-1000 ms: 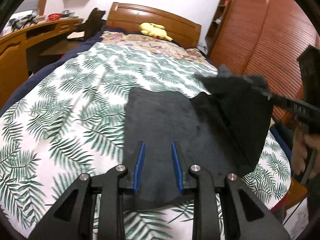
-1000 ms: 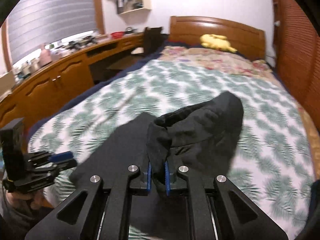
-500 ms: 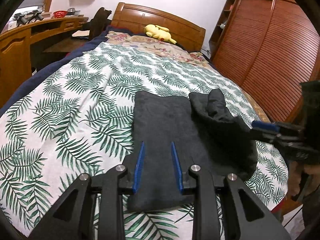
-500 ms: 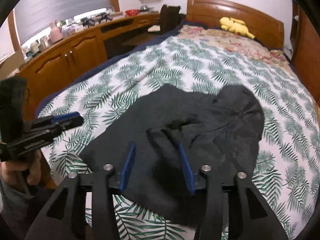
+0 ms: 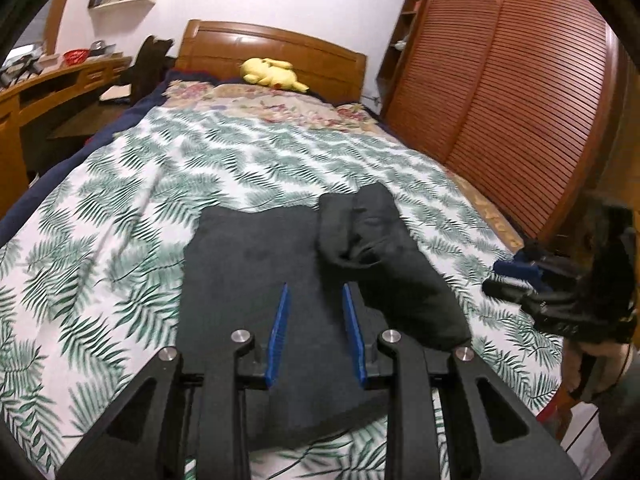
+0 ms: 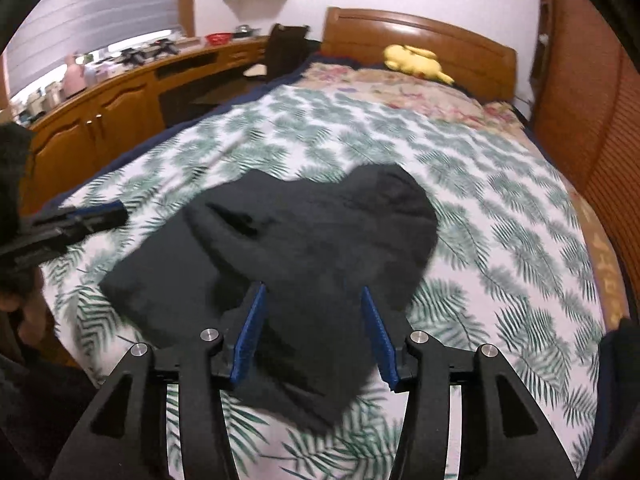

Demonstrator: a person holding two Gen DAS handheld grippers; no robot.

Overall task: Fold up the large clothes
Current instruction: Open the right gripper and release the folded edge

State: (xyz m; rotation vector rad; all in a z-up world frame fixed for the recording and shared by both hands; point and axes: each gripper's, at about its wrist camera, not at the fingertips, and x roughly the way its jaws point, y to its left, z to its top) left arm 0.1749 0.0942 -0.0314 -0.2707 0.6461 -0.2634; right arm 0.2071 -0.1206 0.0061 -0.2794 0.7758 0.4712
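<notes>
The dark garment (image 5: 256, 280) lies flat on the leaf-print bedspread (image 5: 120, 208) near the foot of the bed, its long axis running from the near edge up toward the headboard (image 5: 272, 48). One side has been laid over onto it and sits as a rumpled ridge (image 5: 384, 256) along the right flank.

The left gripper (image 5: 316, 320) hovers over the garment's near middle with its jaws parted and nothing between the pads; the cloth lies straight ahead and below them, the ridge just to their right. The right gripper (image 6: 316, 328) also hangs over the near end of the folded bulk (image 6: 320, 232), jaws wide and empty. It looks nearer to the ridge than the left one, though motion blur makes the gap to the cloth hard to judge.

A second ago the right jaws were pinched shut on that flap, holding it up in the air. Since then they have sprung apart and dropped it onto the body of the garment, and both hands have drawn back toward the near edge. The left opening is unchanged
</notes>
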